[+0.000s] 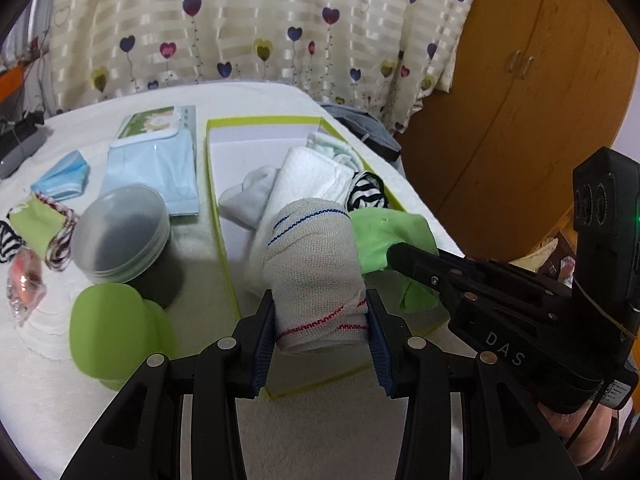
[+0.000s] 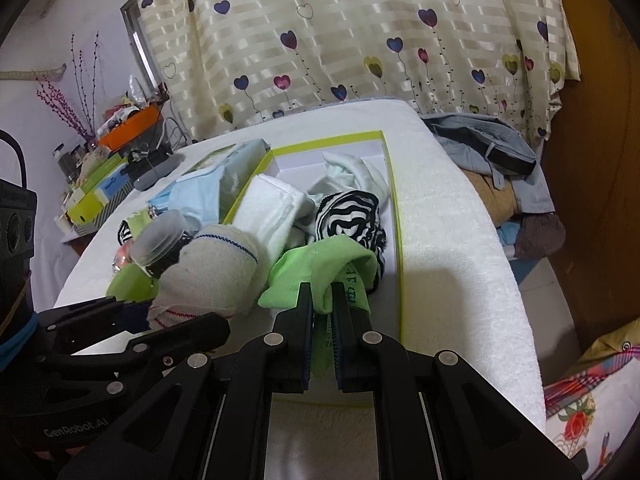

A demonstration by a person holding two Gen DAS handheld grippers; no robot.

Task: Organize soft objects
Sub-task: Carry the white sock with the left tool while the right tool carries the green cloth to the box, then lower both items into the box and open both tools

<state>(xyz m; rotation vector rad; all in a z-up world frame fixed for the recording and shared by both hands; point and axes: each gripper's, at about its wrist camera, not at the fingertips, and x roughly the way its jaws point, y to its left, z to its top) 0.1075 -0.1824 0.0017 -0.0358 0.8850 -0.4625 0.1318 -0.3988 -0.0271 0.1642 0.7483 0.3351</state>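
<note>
Two grippers work over a shallow white box with lime-green rim (image 1: 216, 184) on a fuzzy white towel. Left gripper (image 1: 322, 320) clamps a cylindrical beige mesh-knit bandage roll (image 1: 316, 264), blue and red stitching, jaws spread wide around it, above the box's near end. Right gripper (image 2: 323, 312) is pinched nearly closed on a thin lime-green cloth (image 2: 316, 276), just beside the roll. Zebra-striped fabric (image 2: 352, 216) and a folded white pad (image 1: 308, 180) lie inside.

Dim, even indoor light w/ soft shadows on the white surface (image 2: 448, 216), mild sheen on the curtain (image 1: 256, 20), strong fisheye bending + dark vignette at edges, slight blur nearby.
</note>
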